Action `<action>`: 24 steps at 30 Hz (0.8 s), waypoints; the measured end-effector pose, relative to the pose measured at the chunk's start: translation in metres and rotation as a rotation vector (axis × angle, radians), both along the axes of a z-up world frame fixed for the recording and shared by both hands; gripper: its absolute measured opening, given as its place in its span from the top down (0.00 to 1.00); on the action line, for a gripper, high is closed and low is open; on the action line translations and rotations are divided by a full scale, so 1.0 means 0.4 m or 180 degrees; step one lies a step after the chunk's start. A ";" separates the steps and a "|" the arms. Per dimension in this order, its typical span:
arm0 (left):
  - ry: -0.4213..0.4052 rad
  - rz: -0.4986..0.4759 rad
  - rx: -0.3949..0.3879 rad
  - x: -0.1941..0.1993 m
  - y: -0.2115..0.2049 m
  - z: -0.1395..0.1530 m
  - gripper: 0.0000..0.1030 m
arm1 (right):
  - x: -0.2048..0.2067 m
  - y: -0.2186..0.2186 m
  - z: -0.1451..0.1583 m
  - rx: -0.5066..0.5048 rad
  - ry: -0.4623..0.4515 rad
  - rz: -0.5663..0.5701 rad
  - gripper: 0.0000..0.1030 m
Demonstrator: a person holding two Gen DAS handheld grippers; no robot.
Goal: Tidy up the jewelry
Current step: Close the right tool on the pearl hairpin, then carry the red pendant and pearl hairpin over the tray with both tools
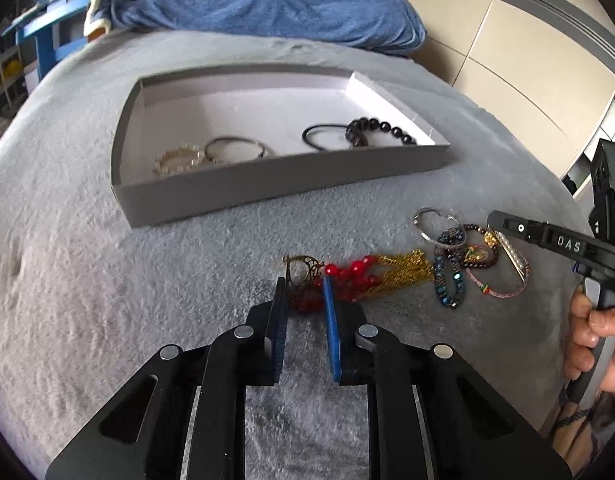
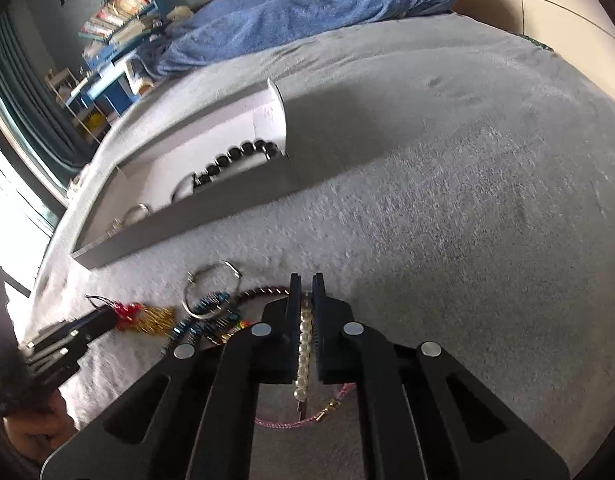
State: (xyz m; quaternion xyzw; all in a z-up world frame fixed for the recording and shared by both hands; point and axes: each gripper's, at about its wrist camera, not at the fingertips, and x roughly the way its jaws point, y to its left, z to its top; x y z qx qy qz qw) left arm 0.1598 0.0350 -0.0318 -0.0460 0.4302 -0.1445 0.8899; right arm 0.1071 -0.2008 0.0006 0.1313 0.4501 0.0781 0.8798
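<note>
Low in the frame, the left gripper (image 1: 305, 284) straddles the red bead earring (image 1: 347, 274), jaws apart; the right gripper (image 2: 306, 280) has clamped the pearl bar (image 2: 304, 344), lower centre

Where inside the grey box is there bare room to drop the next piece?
The shallow grey cardboard box is bare across its back half and in the front gap between the thin silver bangle and the black cord loop. The front corners are crowded: pearl-and-gold bracelet left, black bead bracelet right.
</note>
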 end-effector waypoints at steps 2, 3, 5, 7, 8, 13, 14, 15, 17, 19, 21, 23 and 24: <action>-0.0098 -0.0030 0.0011 -0.007 -0.007 0.016 0.85 | -0.001 -0.005 0.011 0.0124 -0.0052 -0.0027 0.95; -0.0162 -0.0040 0.0016 -0.012 -0.009 0.028 0.85 | -0.003 -0.010 0.020 0.0213 -0.0098 -0.0049 0.95; -0.0258 -0.0037 -0.0028 -0.019 -0.008 0.047 0.85 | -0.007 -0.022 0.033 0.0388 -0.0182 -0.0085 0.95; -0.0373 -0.0022 -0.0116 -0.027 -0.001 0.072 0.85 | -0.009 -0.041 0.048 0.0644 -0.0271 -0.0138 0.95; -0.0423 -0.0010 -0.0150 -0.030 0.003 0.083 0.85 | -0.010 -0.051 0.053 0.0746 -0.0304 -0.0170 0.95; -0.0576 0.0015 -0.0216 -0.036 0.011 0.124 0.85 | -0.006 -0.073 0.061 0.0987 -0.0356 -0.0295 0.95; -0.0595 0.0014 -0.0223 -0.035 0.012 0.130 0.85 | -0.008 -0.074 0.061 0.0982 -0.0357 -0.0305 0.95; -0.0611 0.0012 -0.0225 -0.036 0.012 0.135 0.85 | -0.005 -0.072 0.061 0.0977 -0.0359 -0.0304 0.95; -0.0670 0.0009 -0.0213 -0.035 0.015 0.150 0.85 | -0.002 -0.065 0.065 0.0960 -0.0368 -0.0290 0.95; -0.0716 0.0008 -0.0213 -0.034 0.020 0.162 0.85 | -0.004 -0.059 0.069 0.0917 -0.0384 -0.0267 0.95; -0.0769 0.0016 -0.0231 -0.032 0.030 0.177 0.85 | 0.001 -0.047 0.072 0.0866 -0.0401 -0.0229 0.95; -0.0815 0.0032 -0.0250 -0.028 0.038 0.190 0.85 | 0.001 -0.036 0.076 0.0817 -0.0423 -0.0193 0.95; -0.0832 0.0039 -0.0259 -0.028 0.041 0.195 0.85 | 0.005 -0.029 0.080 0.0799 -0.0440 -0.0170 0.95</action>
